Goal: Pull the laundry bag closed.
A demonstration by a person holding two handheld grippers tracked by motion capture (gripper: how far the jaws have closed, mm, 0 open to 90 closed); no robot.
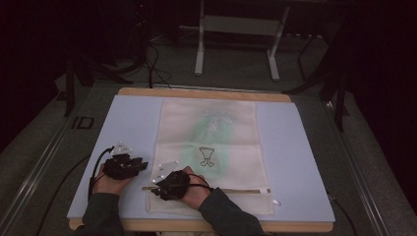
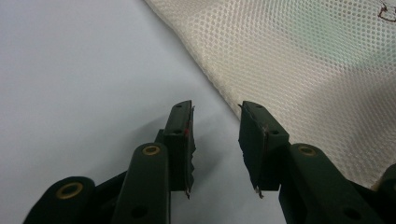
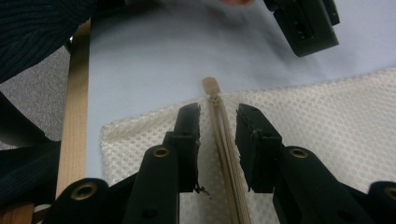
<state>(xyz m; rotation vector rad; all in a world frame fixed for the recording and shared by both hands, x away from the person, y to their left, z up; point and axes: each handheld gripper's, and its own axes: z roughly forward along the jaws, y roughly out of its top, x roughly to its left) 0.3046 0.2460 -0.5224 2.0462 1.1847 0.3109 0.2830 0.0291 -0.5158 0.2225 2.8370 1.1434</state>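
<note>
- Mesh bag [image 1: 211,147], cream, lies flat on the pale blue mat [image 1: 133,123]; we take it as our landmark. Its long axis runs away from the person, and a small printed figure [image 1: 207,156] sits on its near half.
- Zipper [image 3: 222,140] runs across the bag's near end; in the right gripper view its tab end [image 3: 211,86] pokes just past the bag's edge onto the mat.
- Right gripper [image 3: 218,119]: we see its jaws apart, one on each side of the zipper line, hovering over the bag's near corner, gripping nothing. In the high view it sits over the bag's near left part [image 1: 169,184].
- Left gripper [image 2: 215,119]: jaws apart, nothing between them, over bare mat just beside the bag's left edge. One jaw tip comes near that edge; we cannot tell if it touches.
- In the high view the left gripper [image 1: 123,164] sits left of the bag, near the right one.
- Wooden table edge [image 3: 77,116] shows beyond the mat, on the bag's near side.
- Dark sleeves [image 1: 231,216] come in from the bag's near side.
</note>
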